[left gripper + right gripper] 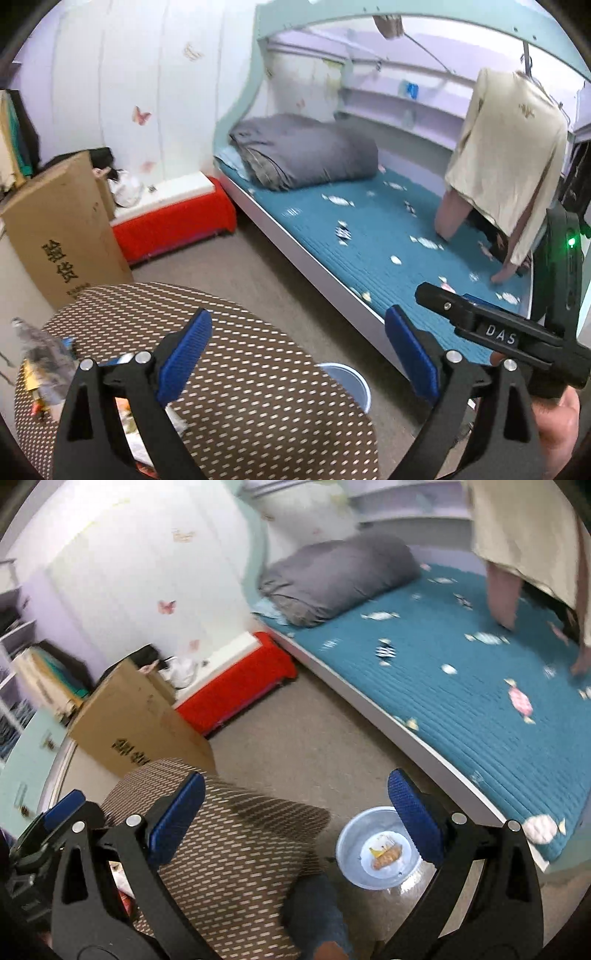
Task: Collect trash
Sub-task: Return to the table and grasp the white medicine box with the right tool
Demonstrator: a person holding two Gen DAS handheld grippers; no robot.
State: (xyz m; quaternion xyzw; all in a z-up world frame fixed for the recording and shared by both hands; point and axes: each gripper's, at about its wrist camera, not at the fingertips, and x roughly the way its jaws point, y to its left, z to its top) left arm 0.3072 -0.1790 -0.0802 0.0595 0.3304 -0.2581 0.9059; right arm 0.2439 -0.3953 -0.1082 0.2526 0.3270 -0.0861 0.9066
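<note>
My left gripper (299, 354) is open and empty above a round table (258, 369) with a brown dotted cloth. Crumpled wrappers and paper trash (44, 358) lie at the table's left edge, partly hidden behind my left finger. A pale blue bin (373, 853) stands on the floor beside the table, with yellow-orange trash (386, 851) inside. Its rim shows in the left wrist view (347, 380). My right gripper (295, 812) is open and empty, above the floor between the table (229, 834) and the bin. The right gripper's body also shows in the left wrist view (491, 332).
A bed with a teal quilt (369, 236) and a grey folded duvet (303, 151) fills the right. A cardboard box (62, 225) and a red-skirted bench (173, 218) stand at the left wall. A cream garment (509, 155) hangs over the bed. My knee (317, 908) is near the bin.
</note>
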